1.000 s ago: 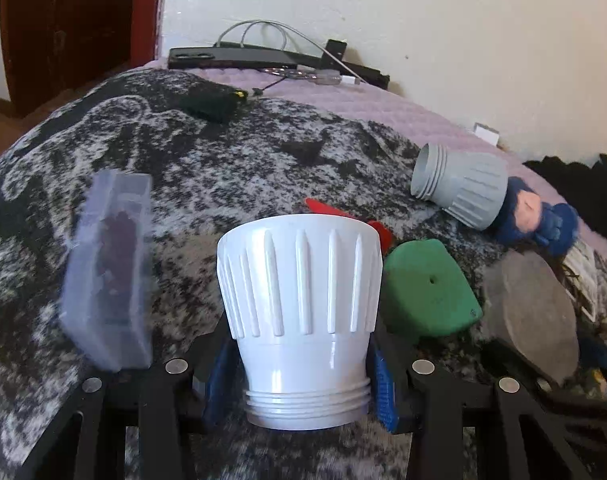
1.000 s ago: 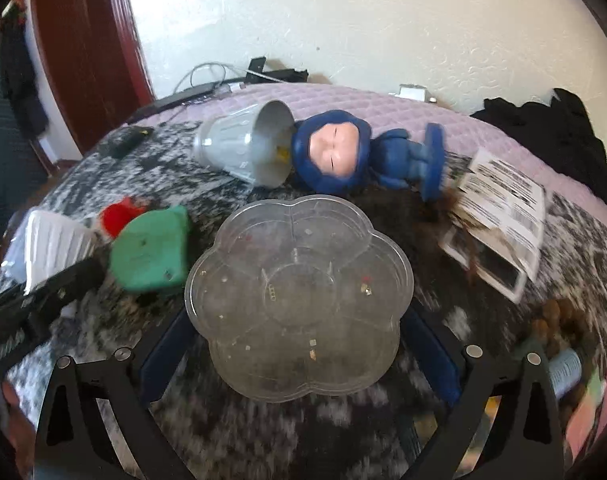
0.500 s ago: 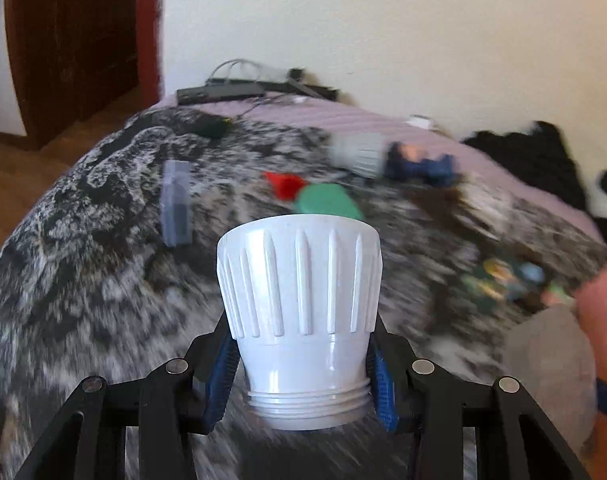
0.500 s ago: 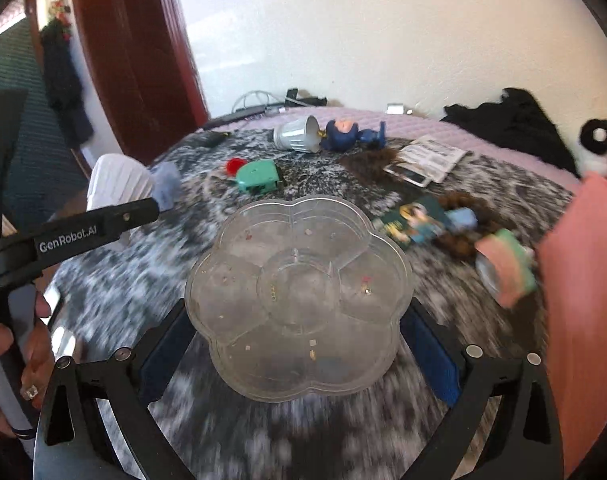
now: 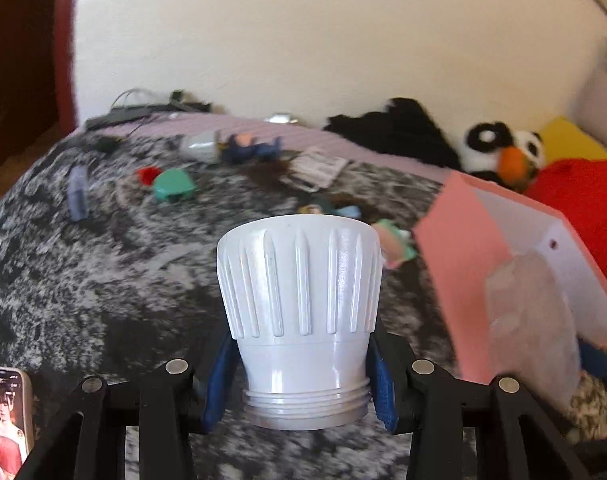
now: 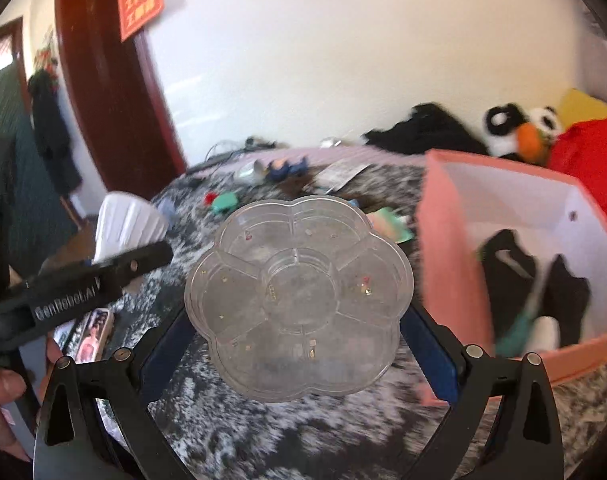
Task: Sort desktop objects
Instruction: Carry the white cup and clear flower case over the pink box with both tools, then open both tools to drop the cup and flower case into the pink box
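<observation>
My left gripper [image 5: 299, 384] is shut on a white ribbed cup [image 5: 299, 304], held above the grey patterned blanket [image 5: 103, 288]. The cup also shows in the right wrist view [image 6: 125, 228]. My right gripper [image 6: 299, 344] is shut on a clear flower-shaped tray [image 6: 299, 296] with small beads in its compartments. A pink box [image 6: 515, 256] stands at the right in both views [image 5: 479, 260] and holds black items and a teal-handled tool [image 6: 519, 328].
Far across the blanket lie a green case [image 5: 173, 186], a red piece [image 5: 147, 176], a blue doll [image 5: 251, 148], a grey cup [image 5: 199, 146] and papers [image 5: 315, 166]. A phone [image 5: 5, 416] lies at the near left. A plush toy [image 5: 503, 152] sits at the far right.
Both grippers have pulled back and swung right with their loads. The scattered objects now look far away and the pink box has come close at the right.
</observation>
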`<state>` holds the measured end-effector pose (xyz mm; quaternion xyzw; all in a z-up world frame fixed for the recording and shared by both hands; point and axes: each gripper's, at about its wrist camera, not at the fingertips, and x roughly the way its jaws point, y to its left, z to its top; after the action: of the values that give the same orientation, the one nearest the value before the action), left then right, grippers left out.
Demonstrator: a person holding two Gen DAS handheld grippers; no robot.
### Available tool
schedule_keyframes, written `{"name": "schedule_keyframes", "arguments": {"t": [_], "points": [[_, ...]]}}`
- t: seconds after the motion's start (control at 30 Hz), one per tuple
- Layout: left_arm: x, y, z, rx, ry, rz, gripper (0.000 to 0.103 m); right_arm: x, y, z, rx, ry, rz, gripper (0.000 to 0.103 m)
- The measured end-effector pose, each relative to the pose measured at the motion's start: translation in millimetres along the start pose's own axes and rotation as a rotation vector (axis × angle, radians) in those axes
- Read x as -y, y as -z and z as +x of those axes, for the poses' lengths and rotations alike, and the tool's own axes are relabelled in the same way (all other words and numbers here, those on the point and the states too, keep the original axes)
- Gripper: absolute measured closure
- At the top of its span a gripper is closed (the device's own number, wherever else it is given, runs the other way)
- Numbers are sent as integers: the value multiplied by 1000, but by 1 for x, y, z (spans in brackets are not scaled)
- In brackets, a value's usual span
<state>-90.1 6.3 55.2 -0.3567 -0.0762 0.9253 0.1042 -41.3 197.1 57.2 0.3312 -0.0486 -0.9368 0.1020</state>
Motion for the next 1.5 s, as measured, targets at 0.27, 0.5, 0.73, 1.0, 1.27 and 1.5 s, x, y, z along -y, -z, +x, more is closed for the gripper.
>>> {"name": "schedule_keyframes", "arguments": {"t": [0.27,0.5,0.73,1.0,1.27,1.5], "points": [[91,-12,-20,31,98,153,55,68,-11,-71,120,91,103,2],[193,-33,-5,26,221,273,55,143,-24,-120,221,202,189,2],[269,-48,43,-26,264,337,55,229,-42,-128,250,305,277,2],[297,-55,114,-79,226,358,55,287,-55,-79,177,341,314,2],[297,-49,156,-143,203,374,9,315,-67,-18,68,325,329,0],[280,-60,139,-101,188,348,8,316,-67,-23,96,321,356,0]]}}
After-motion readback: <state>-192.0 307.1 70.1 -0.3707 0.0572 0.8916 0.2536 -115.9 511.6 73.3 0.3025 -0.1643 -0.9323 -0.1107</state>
